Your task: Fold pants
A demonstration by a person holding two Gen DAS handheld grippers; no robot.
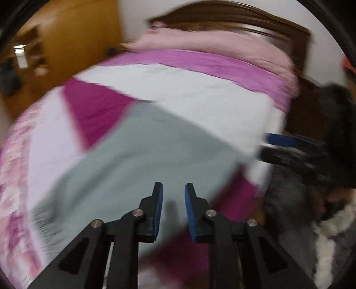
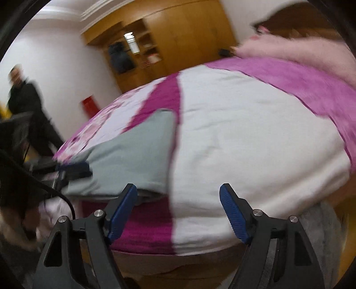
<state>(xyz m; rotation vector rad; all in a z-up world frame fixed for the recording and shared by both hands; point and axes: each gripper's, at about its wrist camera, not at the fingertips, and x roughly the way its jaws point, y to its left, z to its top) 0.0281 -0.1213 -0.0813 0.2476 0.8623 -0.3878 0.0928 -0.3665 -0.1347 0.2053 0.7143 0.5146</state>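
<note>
Both views motion-blurred. Far left in the right wrist view: a person in dark clothes stands by the white wall, small red panel on that wall, wooden wardrobe with open shelves further back.

Bed with a white, magenta and pink patchwork cover fills the middle. Pale grey-green fabric pants lie flat on the cover, on the near-left part of the bed, edge close to the near side of the mattress. Can't make out legs or waistband through the blur.

Left gripper hovers over the near part of the pants; jaws slightly apart, narrow gap, nothing between the blue pads. It also shows in the right wrist view, at the left edge of the pants; whether it touches the fabric I can't tell.

Right gripper: jaws spread wide, empty, above the near bed edge, just right of the pants. Seen from the left wrist it sits right of the pants over the white patch.

Fluffy light-pink blanket piled at the far end against the dark wooden headboard.
</note>
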